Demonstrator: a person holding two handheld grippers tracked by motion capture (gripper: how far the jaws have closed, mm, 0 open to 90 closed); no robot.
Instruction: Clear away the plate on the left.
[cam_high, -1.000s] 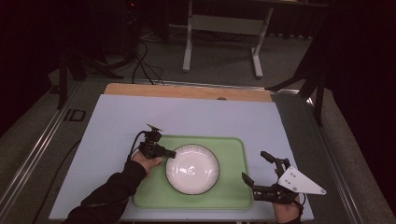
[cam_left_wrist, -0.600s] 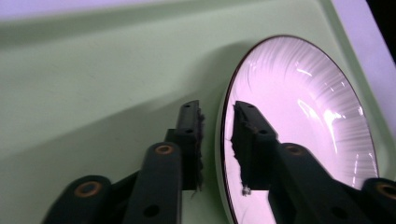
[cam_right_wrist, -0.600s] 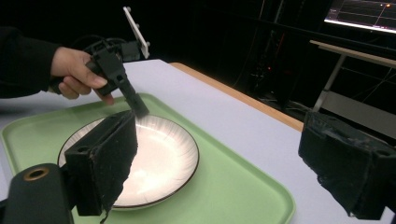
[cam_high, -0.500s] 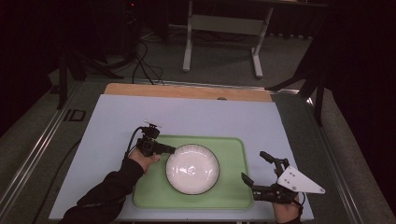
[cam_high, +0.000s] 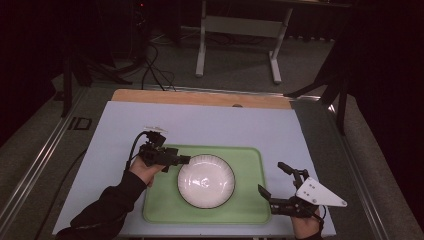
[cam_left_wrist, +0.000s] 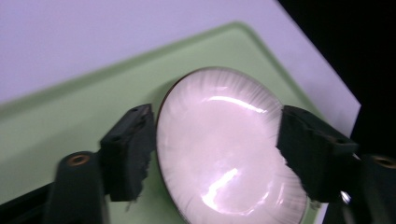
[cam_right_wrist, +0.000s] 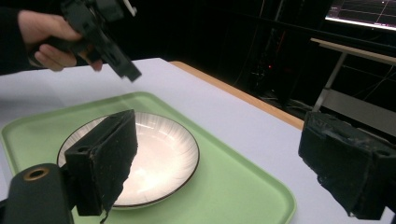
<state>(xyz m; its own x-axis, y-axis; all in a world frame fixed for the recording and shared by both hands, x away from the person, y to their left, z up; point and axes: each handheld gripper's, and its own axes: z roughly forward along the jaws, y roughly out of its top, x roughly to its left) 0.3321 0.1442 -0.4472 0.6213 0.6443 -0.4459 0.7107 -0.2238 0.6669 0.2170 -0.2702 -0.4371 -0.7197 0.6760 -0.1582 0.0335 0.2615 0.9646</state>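
A white ribbed plate (cam_high: 206, 181) lies in the middle of a green tray (cam_high: 250, 160) on the table. My left gripper (cam_high: 186, 159) hovers at the plate's upper left rim, open; in the left gripper view the plate (cam_left_wrist: 224, 149) sits on the tray (cam_left_wrist: 70, 121) beyond the two spread jaws. My right gripper (cam_high: 270, 177) is off the tray's right edge, open and holding nothing. In the right gripper view the plate (cam_right_wrist: 149, 158) and tray (cam_right_wrist: 224, 186) lie ahead, with the left gripper (cam_right_wrist: 100, 32) held in a hand above them.
A pale sheet (cam_high: 225, 125) covers the table, with a wooden strip (cam_high: 200, 97) along its far edge. Metal rails (cam_high: 45, 155) run down both sides. A white stand (cam_high: 240, 30) and cables (cam_high: 150, 65) are on the floor beyond.
The left gripper has shifted and tilted very slightly by the plate's rim. The right gripper and the plate have stayed put.
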